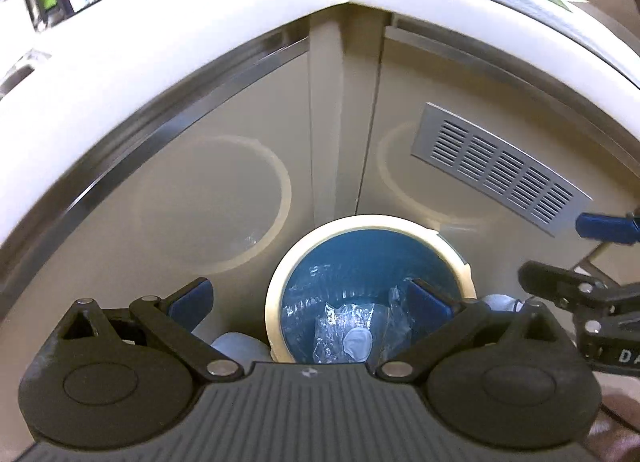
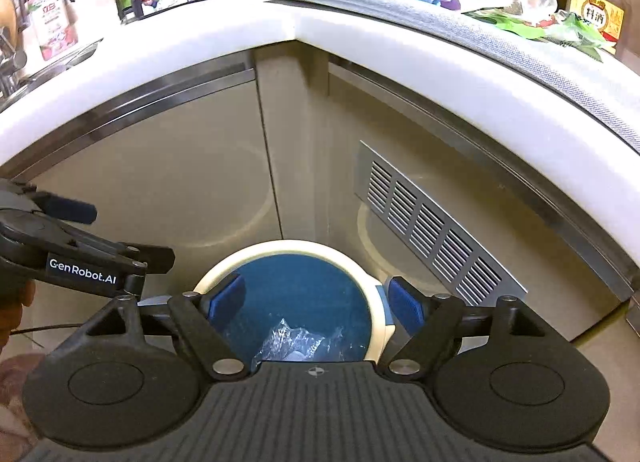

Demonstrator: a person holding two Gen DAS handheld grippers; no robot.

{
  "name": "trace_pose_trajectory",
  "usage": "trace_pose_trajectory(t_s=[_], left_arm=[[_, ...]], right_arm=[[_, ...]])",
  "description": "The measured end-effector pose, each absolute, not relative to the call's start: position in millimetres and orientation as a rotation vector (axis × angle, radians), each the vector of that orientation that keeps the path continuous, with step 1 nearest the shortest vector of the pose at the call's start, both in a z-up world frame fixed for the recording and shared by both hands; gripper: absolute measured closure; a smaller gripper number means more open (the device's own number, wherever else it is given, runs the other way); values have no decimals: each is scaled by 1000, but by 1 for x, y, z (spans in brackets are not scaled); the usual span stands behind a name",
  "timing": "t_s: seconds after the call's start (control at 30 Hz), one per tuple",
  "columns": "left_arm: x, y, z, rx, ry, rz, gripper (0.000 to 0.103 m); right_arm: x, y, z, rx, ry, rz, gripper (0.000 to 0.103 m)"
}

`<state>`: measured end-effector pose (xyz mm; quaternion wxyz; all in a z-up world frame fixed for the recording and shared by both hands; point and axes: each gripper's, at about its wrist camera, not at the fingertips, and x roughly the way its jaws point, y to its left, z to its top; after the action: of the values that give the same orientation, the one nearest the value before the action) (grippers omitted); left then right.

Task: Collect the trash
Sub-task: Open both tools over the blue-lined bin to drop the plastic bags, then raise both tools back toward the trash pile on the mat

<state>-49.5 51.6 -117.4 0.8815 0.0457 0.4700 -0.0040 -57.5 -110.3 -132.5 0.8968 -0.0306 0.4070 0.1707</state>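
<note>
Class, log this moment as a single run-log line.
left gripper: open, empty | right gripper: open, empty | clear plastic trash: inside bin

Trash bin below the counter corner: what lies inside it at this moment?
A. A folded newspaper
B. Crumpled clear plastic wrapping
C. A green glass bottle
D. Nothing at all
B: crumpled clear plastic wrapping lies at the bottom of the blue-lined trash bin, and both wrist views show it there.
</note>
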Motion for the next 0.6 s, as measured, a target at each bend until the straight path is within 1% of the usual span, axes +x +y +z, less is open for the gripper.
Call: trace_pose_trajectory(t_s=[0.23, 0.4, 0.6], left_arm=[[-68, 53, -104, 137, 901, -9, 0], [-73, 51, -94, 142, 879, -5, 0], [-76, 50, -105, 147, 864, -6, 0]], right_arm=[[-77, -114, -118, -82, 772, 347, 22], [-86, -114, -113, -105, 751, 359, 20], [-90, -113, -111, -110, 742, 361, 19]])
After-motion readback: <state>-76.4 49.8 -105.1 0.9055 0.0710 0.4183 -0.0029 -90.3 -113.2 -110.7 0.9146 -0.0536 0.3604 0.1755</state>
